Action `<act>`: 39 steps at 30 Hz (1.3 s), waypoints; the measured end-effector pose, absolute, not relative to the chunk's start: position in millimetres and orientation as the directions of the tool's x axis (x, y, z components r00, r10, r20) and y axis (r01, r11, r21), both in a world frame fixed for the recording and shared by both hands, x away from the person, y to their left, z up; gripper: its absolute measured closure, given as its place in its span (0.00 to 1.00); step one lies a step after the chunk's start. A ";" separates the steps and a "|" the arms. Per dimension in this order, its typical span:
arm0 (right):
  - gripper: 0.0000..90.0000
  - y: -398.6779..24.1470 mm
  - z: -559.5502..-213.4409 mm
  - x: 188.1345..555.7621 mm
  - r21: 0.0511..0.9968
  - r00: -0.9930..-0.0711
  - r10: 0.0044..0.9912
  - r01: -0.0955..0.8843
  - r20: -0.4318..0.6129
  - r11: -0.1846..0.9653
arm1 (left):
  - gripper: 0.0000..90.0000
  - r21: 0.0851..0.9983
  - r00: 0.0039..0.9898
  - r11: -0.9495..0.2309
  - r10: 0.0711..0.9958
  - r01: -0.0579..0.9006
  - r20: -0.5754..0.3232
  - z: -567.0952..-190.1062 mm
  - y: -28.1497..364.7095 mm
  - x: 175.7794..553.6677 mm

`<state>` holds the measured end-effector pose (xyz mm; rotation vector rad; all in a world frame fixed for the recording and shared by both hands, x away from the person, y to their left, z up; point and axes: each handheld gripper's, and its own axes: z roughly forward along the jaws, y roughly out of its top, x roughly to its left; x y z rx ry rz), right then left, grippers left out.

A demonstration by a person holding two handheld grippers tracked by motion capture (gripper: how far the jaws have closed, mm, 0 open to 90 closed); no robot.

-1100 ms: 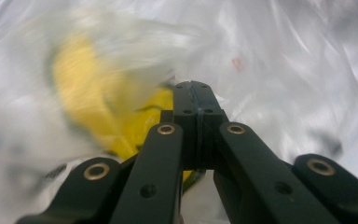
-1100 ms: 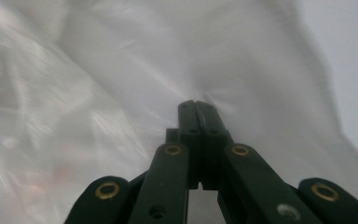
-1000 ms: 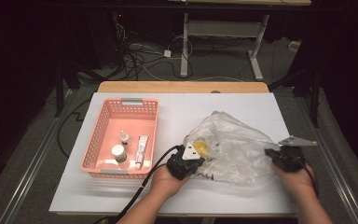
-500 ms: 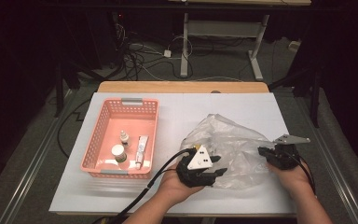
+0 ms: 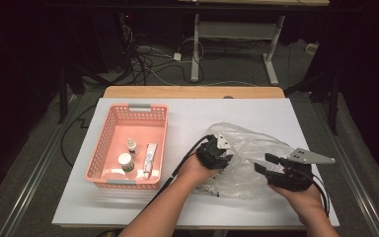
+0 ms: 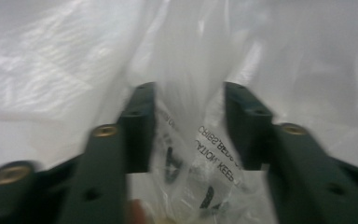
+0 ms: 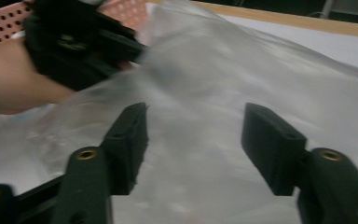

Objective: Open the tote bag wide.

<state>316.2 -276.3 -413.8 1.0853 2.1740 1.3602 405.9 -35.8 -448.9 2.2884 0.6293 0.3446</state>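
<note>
A crumpled clear plastic bag (image 5: pixel 256 148) with black printing lies on the white table (image 5: pixel 197 113), right of centre. My left gripper (image 5: pixel 223 157) is at the bag's left side. In the left gripper view its jaws (image 6: pixel 189 93) stand apart with printed film (image 6: pixel 214 154) between them. They have just been closing, and the pads do not visibly press the film. My right gripper (image 5: pixel 265 164) hovers at the bag's right front. Its jaws (image 7: pixel 196 114) are wide, have just been opening, and hold nothing. The bag (image 7: pixel 223 74) lies just beyond them.
A pink basket (image 5: pixel 139 106) stands on the left of the table. It holds a small bottle (image 5: pixel 131 145), a white-capped jar (image 5: pixel 125 161) and a tube (image 5: pixel 149 157). A wooden edge (image 5: pixel 192 92) borders the far side. Black cables trail from both grippers.
The left gripper has moved right and away from me, onto the bag. The right gripper has shifted left toward the bag, and its jaws now stand wider apart.
</note>
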 end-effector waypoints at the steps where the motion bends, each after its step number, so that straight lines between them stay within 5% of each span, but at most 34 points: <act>1: 0.38 -268.5 -414.3 314.2 0.876 -0.649 0.756 0.413 0.089 0.250 | 0.80 0.715 0.839 -0.605 0.542 0.352 0.046 -448.9 -35.9 408.8; 5: 0.33 -242.3 -428.2 317.2 0.836 -0.609 0.793 0.437 0.003 0.333 | 0.96 0.725 0.834 -0.571 0.552 0.386 -0.010 -446.0 -33.5 412.6; 6: 0.41 -240.7 -435.4 320.9 0.812 -0.594 0.805 0.467 -0.005 0.350 | 0.97 0.723 0.830 -0.561 0.557 0.403 -0.030 -444.8 -30.6 414.2; 7: 0.73 -241.9 -447.8 322.8 0.782 -0.592 0.805 0.487 -0.032 0.389 | 0.97 0.720 0.826 -0.558 0.562 0.412 -0.037 -443.7 -27.7 415.3; 8: 0.73 -241.9 -447.8 322.8 0.782 -0.592 0.805 0.487 -0.032 0.389 | 0.97 0.717 0.822 -0.556 0.568 0.420 -0.042 -442.6 -24.6 416.4; 9: 0.95 -248.2 -454.6 320.8 0.766 -0.596 0.802 0.499 -0.037 0.406 | 0.97 0.715 0.814 -0.546 0.579 0.436 -0.054 -441.0 -17.5 417.5; 11: 1.00 -259.9 -456.5 317.2 0.768 -0.594 0.803 0.499 -0.033 0.401 | 0.97 0.715 0.809 -0.535 0.584 0.449 -0.071 -440.9 -14.0 417.3; 26: 1.00 -373.1 -456.2 312.0 0.757 -0.379 0.923 0.585 -0.063 0.292 | 0.96 0.674 0.801 -0.522 0.572 0.523 -0.178 -459.3 -5.5 398.6; 28: 1.00 -373.4 -454.1 313.2 0.771 -0.384 0.923 0.578 -0.031 0.267 | 0.91 0.692 0.807 -0.506 0.558 0.515 -0.193 -458.5 -6.7 397.4; 30: 0.83 -364.9 -449.4 312.0 0.805 -0.412 0.911 0.552 0.035 0.219 | 0.69 0.706 0.808 -0.492 0.556 0.509 -0.195 -455.7 -6.4 395.7; 31: 0.83 -364.9 -449.4 312.0 0.805 -0.412 0.911 0.552 0.035 0.219 | 0.69 0.717 0.810 -0.484 0.554 0.502 -0.193 -453.4 -6.4 393.9; 35: 0.62 -340.1 -434.7 303.6 0.845 -0.468 0.882 0.493 0.057 0.207 | 0.41 0.780 0.828 -0.459 0.546 0.426 -0.131 -435.2 -2.6 378.1; 39: 0.57 -327.9 -422.9 299.4 0.863 -0.489 0.870 0.462 0.059 0.202 | 0.34 0.813 0.836 -0.432 0.536 0.390 -0.117 -418.3 6.4 367.0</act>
